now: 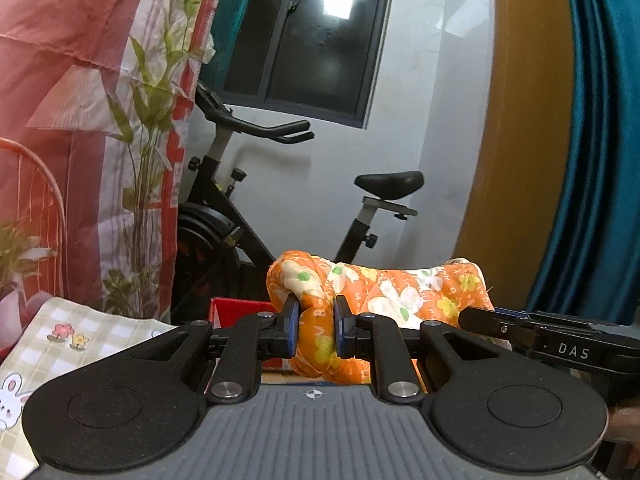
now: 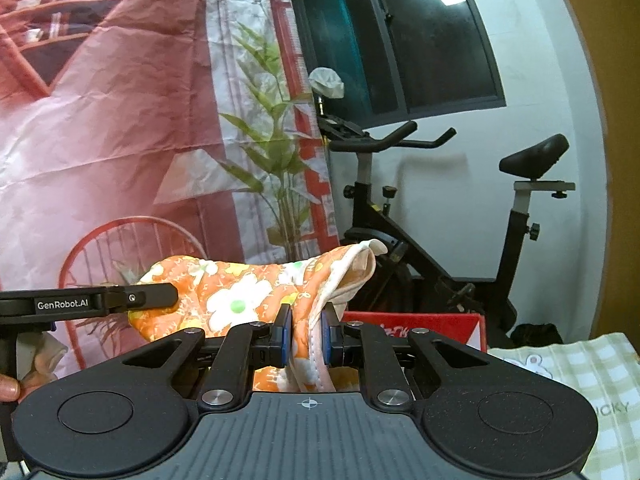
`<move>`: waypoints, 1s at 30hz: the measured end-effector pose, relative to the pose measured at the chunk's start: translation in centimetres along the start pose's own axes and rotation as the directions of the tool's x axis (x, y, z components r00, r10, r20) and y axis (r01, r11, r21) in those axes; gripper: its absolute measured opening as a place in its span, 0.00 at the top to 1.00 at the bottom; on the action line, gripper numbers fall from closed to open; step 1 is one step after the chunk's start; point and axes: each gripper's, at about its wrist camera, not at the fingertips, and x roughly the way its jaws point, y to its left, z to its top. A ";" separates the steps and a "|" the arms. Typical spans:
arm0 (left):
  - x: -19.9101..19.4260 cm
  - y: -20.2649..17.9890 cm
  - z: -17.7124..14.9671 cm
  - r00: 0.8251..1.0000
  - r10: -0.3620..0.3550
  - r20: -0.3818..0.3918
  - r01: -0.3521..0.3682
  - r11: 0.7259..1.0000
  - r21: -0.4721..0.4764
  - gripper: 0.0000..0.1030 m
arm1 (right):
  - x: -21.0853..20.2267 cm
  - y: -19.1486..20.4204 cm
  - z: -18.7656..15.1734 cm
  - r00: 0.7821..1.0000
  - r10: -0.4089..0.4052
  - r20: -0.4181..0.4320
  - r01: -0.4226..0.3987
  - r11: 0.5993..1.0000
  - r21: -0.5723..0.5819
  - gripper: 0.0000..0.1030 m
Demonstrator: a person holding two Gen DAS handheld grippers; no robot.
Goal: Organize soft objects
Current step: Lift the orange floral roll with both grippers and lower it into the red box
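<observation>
Both grippers held one orange floral cloth [image 1: 384, 292] aloft, stretched between them above a checked tablecloth [image 1: 80, 332]. The left gripper [image 1: 316, 330] was clamped on a bunched end of the fabric; the right gripper [image 2: 306, 334] pinched the white-trimmed edge at the other end. A red box [image 2: 440, 330] sat just beyond, with an exercise bike [image 2: 460, 220] farther back. The step appeared to be lifting the cloth for folding or stowing; next, both hands would likely need to move together, keeping it taut.
</observation>
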 end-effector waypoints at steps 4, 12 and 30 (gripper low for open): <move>2.6 0.6 0.8 0.999 0.029 -0.022 -0.029 1.000 -0.007 0.82 | 2.9 -0.9 0.5 0.999 -0.027 -0.031 0.027 1.000 -0.007 0.87; 7.9 1.4 1.0 0.992 0.063 -0.114 -0.065 0.998 -0.009 0.82 | 8.1 -2.9 -0.2 0.988 -0.099 -0.123 0.098 0.995 -0.015 0.87; 12.8 2.6 -1.4 0.953 0.085 -0.290 -0.085 0.996 0.013 0.57 | 14.3 -5.1 -4.0 0.911 -0.223 -0.346 0.244 0.970 0.019 0.79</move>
